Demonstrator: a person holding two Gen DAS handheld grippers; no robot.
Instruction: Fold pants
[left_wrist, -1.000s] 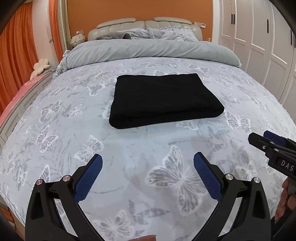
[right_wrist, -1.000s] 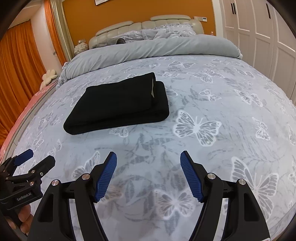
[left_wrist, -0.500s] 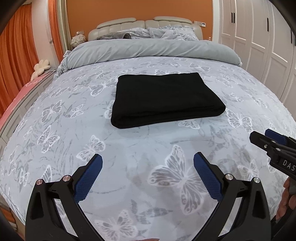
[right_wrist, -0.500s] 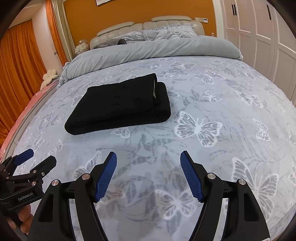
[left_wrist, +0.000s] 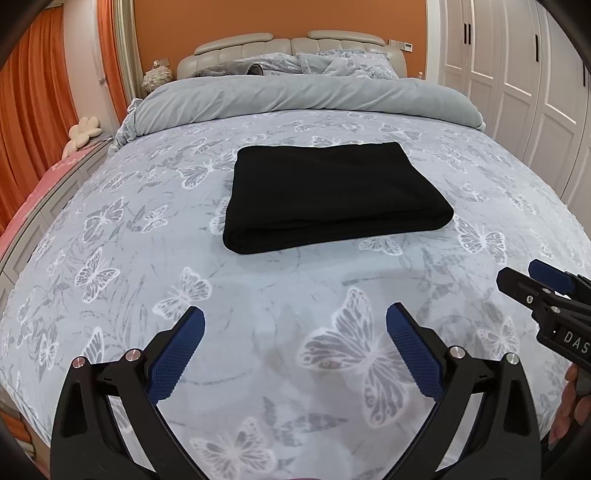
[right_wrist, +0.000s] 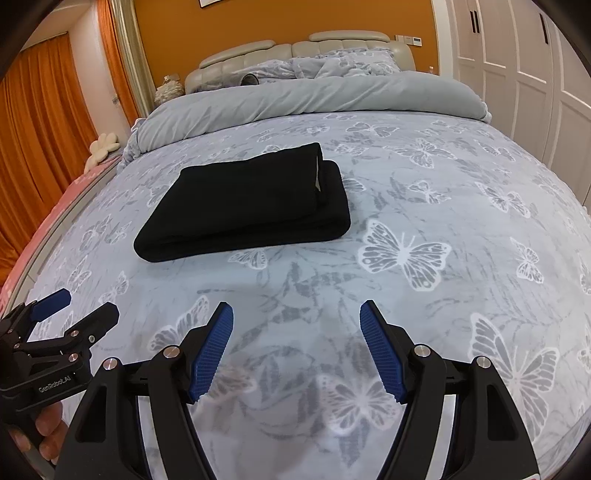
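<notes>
The black pants (left_wrist: 332, 195) lie folded into a flat rectangle on the butterfly bedspread (left_wrist: 258, 295), also in the right wrist view (right_wrist: 247, 206). My left gripper (left_wrist: 295, 317) is open and empty, held above the bedspread well short of the pants. My right gripper (right_wrist: 297, 312) is open and empty, also short of the pants. The right gripper shows at the right edge of the left wrist view (left_wrist: 543, 284). The left gripper shows at the left edge of the right wrist view (right_wrist: 70, 306).
A rolled grey duvet (left_wrist: 303, 96) and pillows (left_wrist: 332, 61) lie at the bed's head below a beige headboard (left_wrist: 288, 42). White wardrobe doors (left_wrist: 517, 85) stand on the right. Orange curtains (left_wrist: 33, 110) hang on the left.
Both grippers have drawn back slightly from the pants, which now look a little farther away. Both stay open and the pants have not moved.
</notes>
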